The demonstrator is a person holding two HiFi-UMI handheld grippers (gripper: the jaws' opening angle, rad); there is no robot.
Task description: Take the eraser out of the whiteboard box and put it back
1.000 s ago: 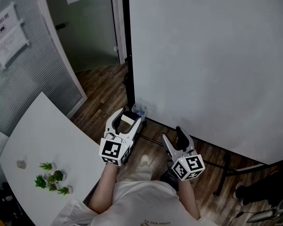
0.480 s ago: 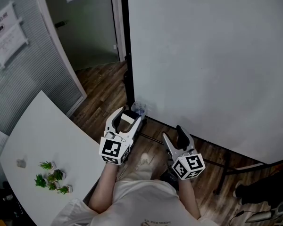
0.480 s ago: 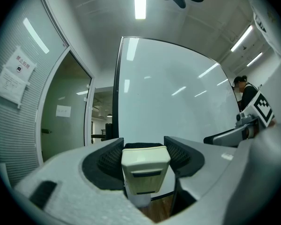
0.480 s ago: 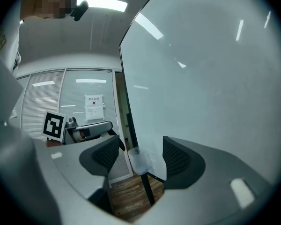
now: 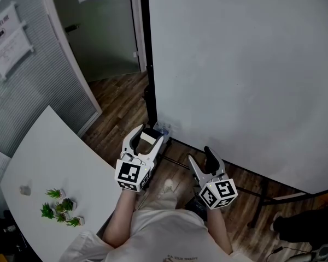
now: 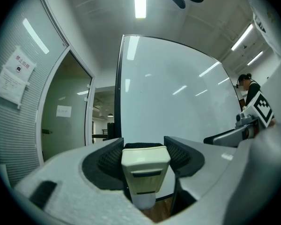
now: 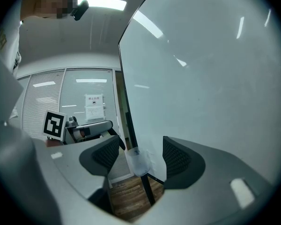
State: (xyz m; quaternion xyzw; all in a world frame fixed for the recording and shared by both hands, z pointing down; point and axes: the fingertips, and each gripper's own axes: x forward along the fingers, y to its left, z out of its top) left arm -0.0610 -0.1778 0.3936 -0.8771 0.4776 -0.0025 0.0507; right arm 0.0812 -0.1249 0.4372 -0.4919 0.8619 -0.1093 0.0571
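Left gripper view: the left gripper (image 6: 144,150) has its jaws clamped on the cream eraser (image 6: 145,170) — the whiteboard box (image 5: 162,127) lies just ahead, farther from the right gripper (image 5: 201,158), whose jaws are wide and empty.

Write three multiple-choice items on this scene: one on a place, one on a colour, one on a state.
1. Where is the eraser?
A. between the left gripper's jaws
B. on a chair
C. in a drawer

2. What colour is the eraser's body?
A. red
B. cream
C. blue

3. How does the right gripper stand?
A. shut on a pen
B. shut on a cloth
C. open and empty

Answers: 1 A, the left gripper view shows both pads against it. 2 B, its pale cream back faces that camera. 3 C, its pads stand apart, with only the distant clear box seen between them.
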